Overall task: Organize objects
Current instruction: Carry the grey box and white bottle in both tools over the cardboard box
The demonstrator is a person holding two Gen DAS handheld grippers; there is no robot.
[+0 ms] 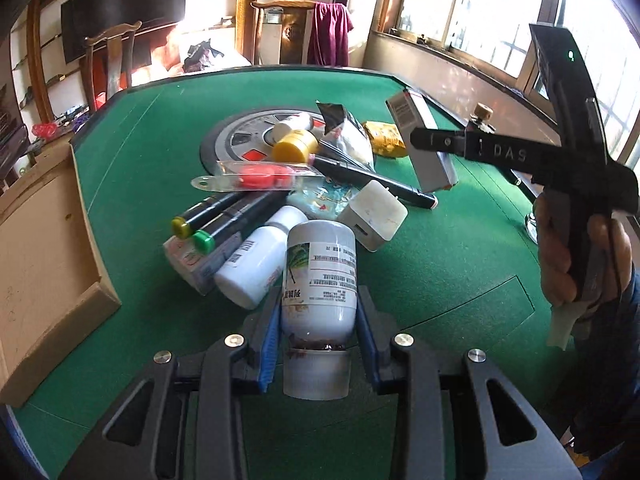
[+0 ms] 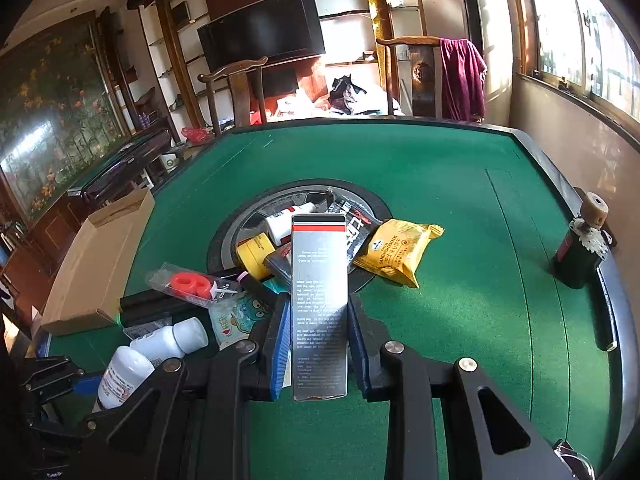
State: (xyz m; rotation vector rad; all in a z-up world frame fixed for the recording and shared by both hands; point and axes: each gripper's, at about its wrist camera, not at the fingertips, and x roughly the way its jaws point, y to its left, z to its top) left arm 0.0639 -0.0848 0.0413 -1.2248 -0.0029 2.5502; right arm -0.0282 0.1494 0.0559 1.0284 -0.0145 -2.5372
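Left gripper clamped white bottle, long axis along fingers; cardboard box lay at table's left edge, nearer left hand.

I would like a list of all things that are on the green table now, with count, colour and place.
labelled bottle: 1, white, in left gripper
plain bottle: 1, white, lying beside it
silver box: 1, silver-grey, in right gripper
markers: 3, black, in the pile
charger block: 1, white, right of the pile
snack packet: 1, yellow, by the centre disc
yellow jar: 1, on the disc
cardboard box: 1, brown, table's left edge
left gripper: shut on the bottle
right gripper: shut on the box
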